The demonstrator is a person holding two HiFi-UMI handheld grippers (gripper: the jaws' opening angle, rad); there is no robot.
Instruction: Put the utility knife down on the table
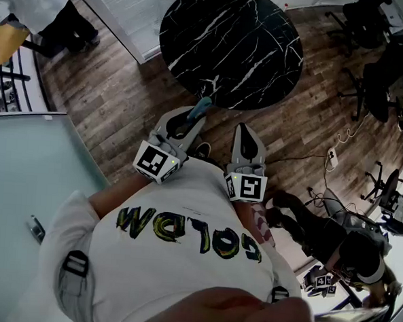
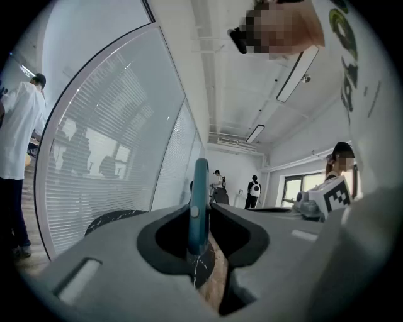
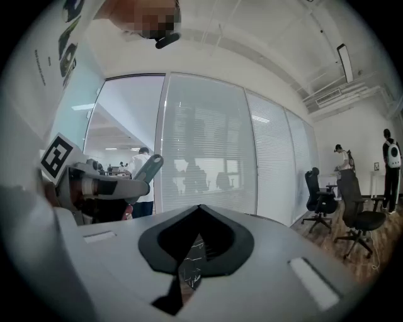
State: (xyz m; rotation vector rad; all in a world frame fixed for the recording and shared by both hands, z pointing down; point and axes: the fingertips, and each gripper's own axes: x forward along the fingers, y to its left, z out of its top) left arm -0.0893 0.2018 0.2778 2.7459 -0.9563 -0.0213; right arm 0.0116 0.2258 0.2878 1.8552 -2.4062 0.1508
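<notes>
The left gripper [image 2: 203, 215] has its jaws drawn in narrow on a teal utility knife [image 2: 200, 185]. The knife stands on edge between the pads, and its rounded end pokes out past the jaw tips. The right gripper [image 3: 200, 212] holds nothing, and its two jaws meet at the tips.

Both grippers are held out level in front of the person's chest, side by side and a little apart. Each one carries its marker cube at the back, close against the white T-shirt [image 1: 184, 214].

From overhead, the knife's far end comes right up to the near rim of the round black marble table [image 1: 229, 36]. The knife is in the air in the grip, not lying on the tabletop. The grippers themselves hang over dark wooden floor [image 1: 123, 111] just short of that table.

Beyond the table runs a curved glass wall with lowered blinds [image 3: 208, 144]. Another person in a white shirt [image 1: 34, 7] stands off to the left near it. Black office chairs [image 3: 327, 195] stand on the floor to the right, well apart from the table. A white power strip [image 1: 332, 157] lies on the boards with its cable trailing.
</notes>
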